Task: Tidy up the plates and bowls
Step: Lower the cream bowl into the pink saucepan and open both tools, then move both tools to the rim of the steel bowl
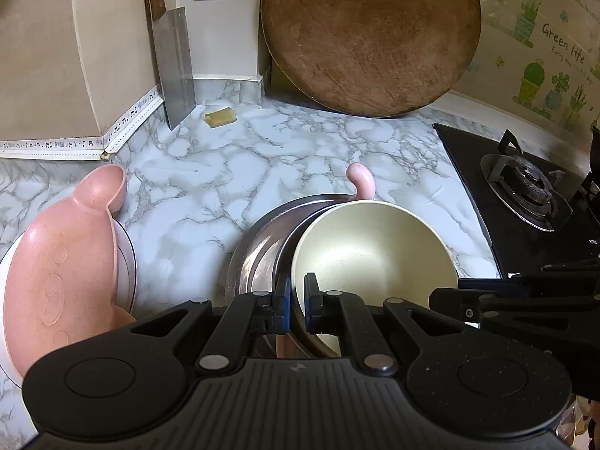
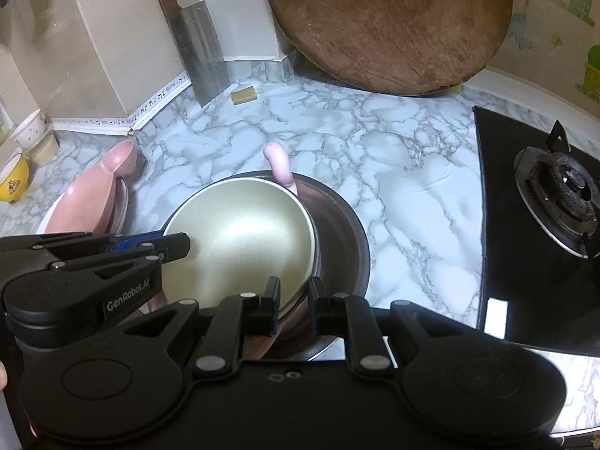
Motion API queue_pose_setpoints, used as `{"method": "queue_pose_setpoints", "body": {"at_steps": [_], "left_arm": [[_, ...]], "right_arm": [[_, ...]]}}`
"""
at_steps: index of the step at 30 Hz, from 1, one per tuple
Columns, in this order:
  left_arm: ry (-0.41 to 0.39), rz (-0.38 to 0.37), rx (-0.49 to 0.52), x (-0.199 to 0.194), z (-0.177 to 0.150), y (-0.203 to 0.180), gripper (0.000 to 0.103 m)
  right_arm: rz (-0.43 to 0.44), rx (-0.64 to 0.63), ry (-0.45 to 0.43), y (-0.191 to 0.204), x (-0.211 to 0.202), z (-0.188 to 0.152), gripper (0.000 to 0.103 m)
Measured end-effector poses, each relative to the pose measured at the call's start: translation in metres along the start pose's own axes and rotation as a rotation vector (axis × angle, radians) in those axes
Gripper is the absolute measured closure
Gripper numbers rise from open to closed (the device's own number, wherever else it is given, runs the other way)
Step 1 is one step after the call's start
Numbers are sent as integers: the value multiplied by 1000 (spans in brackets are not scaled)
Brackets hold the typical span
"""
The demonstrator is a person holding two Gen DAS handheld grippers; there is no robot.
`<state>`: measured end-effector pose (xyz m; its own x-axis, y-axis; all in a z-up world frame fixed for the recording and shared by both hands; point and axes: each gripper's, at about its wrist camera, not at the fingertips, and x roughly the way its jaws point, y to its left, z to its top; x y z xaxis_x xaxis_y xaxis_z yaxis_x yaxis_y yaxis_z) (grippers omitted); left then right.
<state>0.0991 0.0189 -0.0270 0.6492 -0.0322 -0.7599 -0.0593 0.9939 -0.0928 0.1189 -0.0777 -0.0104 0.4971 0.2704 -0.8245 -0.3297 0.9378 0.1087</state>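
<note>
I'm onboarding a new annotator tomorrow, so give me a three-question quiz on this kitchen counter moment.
1. True or false: the cream bowl sits inside the steel basin.
2. Which leans against the back wall beside the cleaver? A) a frying pan B) a round wooden board C) a kettle
3. What does the left gripper clamp, and what does the right gripper clamp?

Key
1. True.
2. B.
3. Left: the cream bowl's rim. Right: the rims of the bowl and the basin together, on the other side.
</note>
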Motion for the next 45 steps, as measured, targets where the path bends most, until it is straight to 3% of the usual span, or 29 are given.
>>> {"method": "queue_pose_setpoints", "body": {"at_steps": [17, 19, 23, 24, 29, 34, 42, 45], "left_arm": [[-17, -6, 2, -25, -4, -4, 93], [-21, -9, -1, -29, -4, -5, 89], [-50, -3, -9, -39, -6, -6, 54], [-61, -1, -8, -42, -6, -6, 50], [-76, -11, 4, -49, -4, -2, 50], [-76, -23, 8, -49, 2, 11, 41], [-67, -58, 30, -41, 13, 39, 28], [-54, -70, 40, -33, 21, 47, 28]], "right_arm": [[54, -45, -55, -2, -15, 0, 81], [54, -52, -66, -1, -19, 0, 81], [69, -67, -93, -1, -28, 0, 80], [75, -70, -99, -1, -30, 0, 79], [82, -77, -125, -2, -39, 0, 73], [78, -78, -177, -4, -48, 0, 29], [95, -87, -225, -6, -55, 1, 1], [64, -37, -229, -13, -56, 1, 0]]}}
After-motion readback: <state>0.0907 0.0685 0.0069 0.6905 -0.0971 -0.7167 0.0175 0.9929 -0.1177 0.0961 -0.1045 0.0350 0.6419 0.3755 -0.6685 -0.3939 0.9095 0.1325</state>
